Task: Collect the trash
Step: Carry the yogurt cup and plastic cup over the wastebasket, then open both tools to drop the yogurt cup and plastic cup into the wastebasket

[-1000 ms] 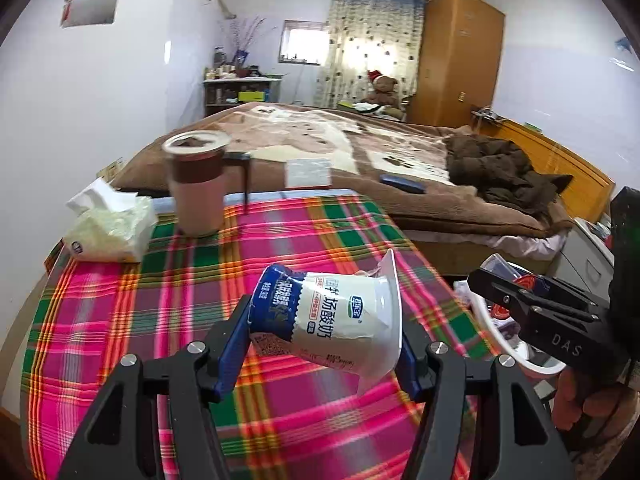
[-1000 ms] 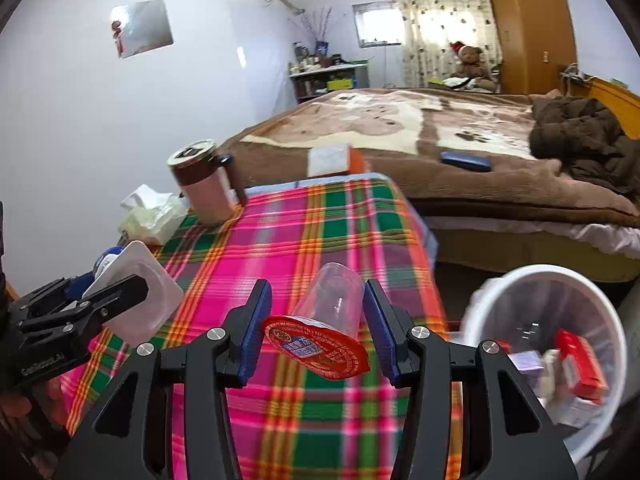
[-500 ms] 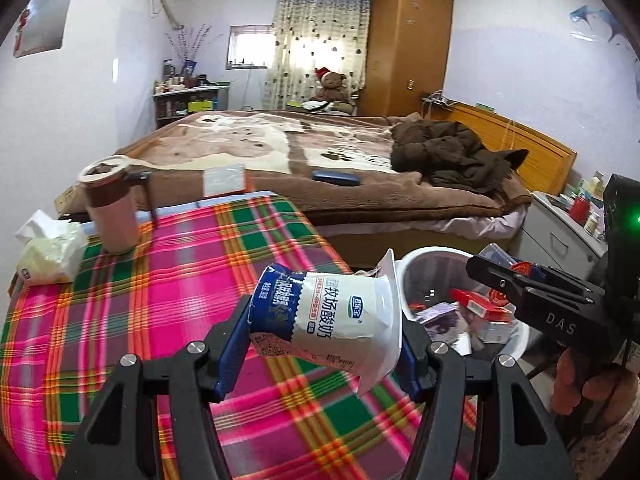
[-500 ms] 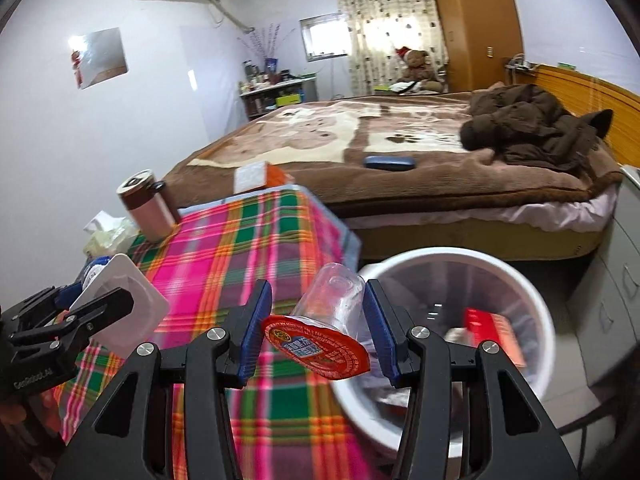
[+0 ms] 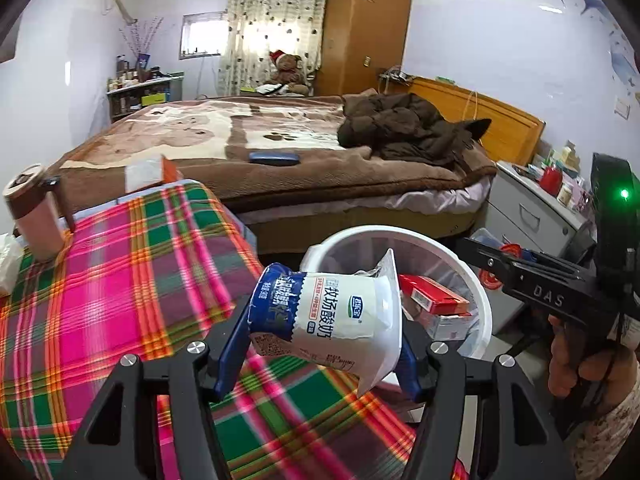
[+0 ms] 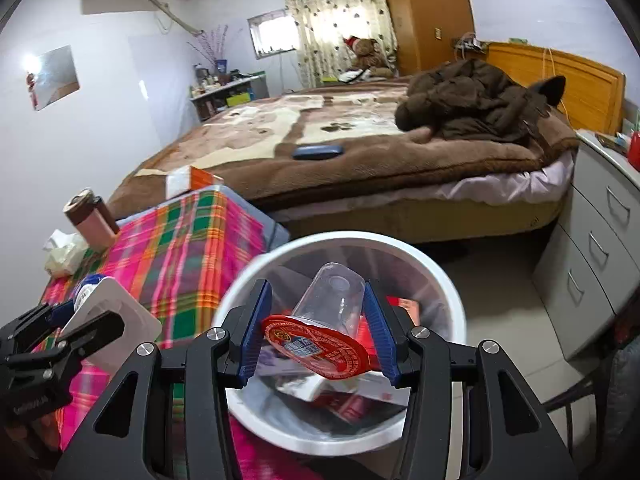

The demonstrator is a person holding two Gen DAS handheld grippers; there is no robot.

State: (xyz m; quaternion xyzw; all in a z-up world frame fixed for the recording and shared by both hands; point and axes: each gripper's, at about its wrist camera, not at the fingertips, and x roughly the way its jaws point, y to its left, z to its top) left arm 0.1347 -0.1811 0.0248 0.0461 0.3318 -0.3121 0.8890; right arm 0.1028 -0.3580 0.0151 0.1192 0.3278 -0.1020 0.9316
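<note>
My left gripper (image 5: 320,344) is shut on a white and blue yogurt cup (image 5: 332,312), held sideways over the table's right edge, beside the white trash bin (image 5: 476,280). My right gripper (image 6: 316,332) is shut on a clear plastic cup with a red foil lid (image 6: 320,328) and holds it right above the open trash bin (image 6: 448,280). The bin holds red and white packaging (image 5: 432,300). The left gripper and its yogurt cup (image 6: 108,320) show at the lower left of the right wrist view. The right gripper's side (image 5: 532,280) shows in the left wrist view.
A plaid tablecloth (image 5: 120,288) covers the table, with a brown lidded mug (image 5: 32,212) and a tissue pack (image 6: 64,252) at its far side. A bed (image 5: 260,148) with a dark jacket lies behind. A grey drawer unit (image 6: 600,248) stands right of the bin.
Both grippers have swung right from over the table toward the bin. The clear cup now hangs over the bin's opening. The yogurt cup is at the table's edge beside the bin.
</note>
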